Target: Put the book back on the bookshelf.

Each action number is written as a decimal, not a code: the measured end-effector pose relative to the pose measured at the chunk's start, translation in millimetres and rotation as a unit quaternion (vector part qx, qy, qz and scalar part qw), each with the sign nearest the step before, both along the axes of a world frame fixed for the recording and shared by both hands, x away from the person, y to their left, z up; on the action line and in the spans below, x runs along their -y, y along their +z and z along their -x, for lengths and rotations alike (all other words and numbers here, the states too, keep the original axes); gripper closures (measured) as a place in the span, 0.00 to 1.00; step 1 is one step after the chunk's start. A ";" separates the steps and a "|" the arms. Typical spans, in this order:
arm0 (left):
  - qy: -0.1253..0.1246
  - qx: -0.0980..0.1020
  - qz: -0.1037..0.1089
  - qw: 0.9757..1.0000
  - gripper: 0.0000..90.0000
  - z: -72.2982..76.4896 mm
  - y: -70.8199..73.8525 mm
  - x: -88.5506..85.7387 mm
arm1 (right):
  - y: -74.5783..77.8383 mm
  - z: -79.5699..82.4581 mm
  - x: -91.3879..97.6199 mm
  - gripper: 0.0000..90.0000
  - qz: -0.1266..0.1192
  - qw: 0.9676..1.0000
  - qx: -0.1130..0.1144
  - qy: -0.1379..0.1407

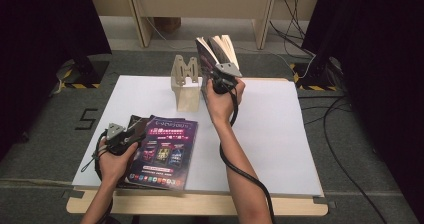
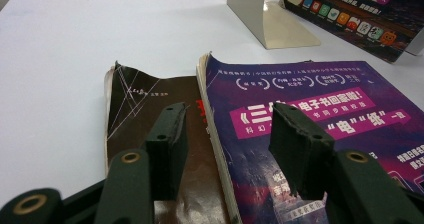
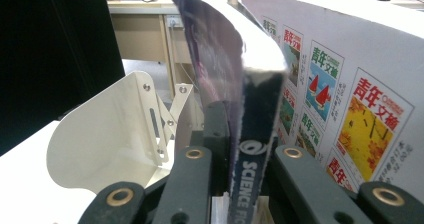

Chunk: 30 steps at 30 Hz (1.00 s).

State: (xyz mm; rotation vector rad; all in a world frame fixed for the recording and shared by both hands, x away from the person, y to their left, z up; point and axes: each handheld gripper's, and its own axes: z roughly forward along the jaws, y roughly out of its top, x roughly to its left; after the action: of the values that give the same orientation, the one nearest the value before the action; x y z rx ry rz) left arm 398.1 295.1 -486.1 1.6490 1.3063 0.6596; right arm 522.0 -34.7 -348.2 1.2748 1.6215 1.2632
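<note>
A dark-spined magazine point(image 3: 225, 59) stands upright beside the cream bookend point(image 1: 185, 79), its pages fanning at the top. My right gripper point(image 1: 216, 71) is shut on its spine, and the jaws clamp it from both sides in the right gripper view. A white-covered magazine point(image 3: 340, 84) with colourful ads stands right next to it. Near the table's front left, a purple magazine point(image 1: 165, 151) lies flat and partly covers a dark brown book point(image 2: 145, 99). My left gripper point(image 2: 227, 119) hovers open over the seam between those two, with nothing pressed between its pads.
Everything rests on a white board point(image 1: 280, 134) over a wooden table. The bookend point(image 2: 260, 14) has a flat foot plate on the board. Black curtains hang at both sides, with cables on the floor at the right and desk legs behind.
</note>
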 end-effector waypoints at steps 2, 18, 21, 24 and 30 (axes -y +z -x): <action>0.000 0.000 0.000 1.000 0.54 0.0 0.2 0.1 | 0.8 -0.5 0.0 0.94 0.005 1.000 -0.001 0.002; 0.003 0.000 0.001 1.000 0.54 -0.1 -0.1 -2.2 | -2.4 -4.2 -3.7 0.95 -0.016 0.999 0.031 0.000; 0.004 0.001 0.002 1.000 0.54 0.0 0.1 -2.5 | -1.9 -4.8 -4.0 0.94 -0.019 0.999 0.042 -0.002; 0.004 0.001 0.001 1.000 0.54 0.0 -0.1 -2.4 | -1.5 -7.1 -4.6 0.94 -0.022 0.999 0.042 -0.006; 0.004 0.000 0.001 1.000 0.54 -0.3 -0.6 -3.0 | -8.0 -11.3 -5.4 0.94 -0.019 0.999 0.039 -0.012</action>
State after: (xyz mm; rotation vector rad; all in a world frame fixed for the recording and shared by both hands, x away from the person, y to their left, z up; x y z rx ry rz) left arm 398.4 298.1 -486.6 1.6432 1.3146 0.6622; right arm 533.3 -29.3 -356.2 1.2484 1.5308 1.3179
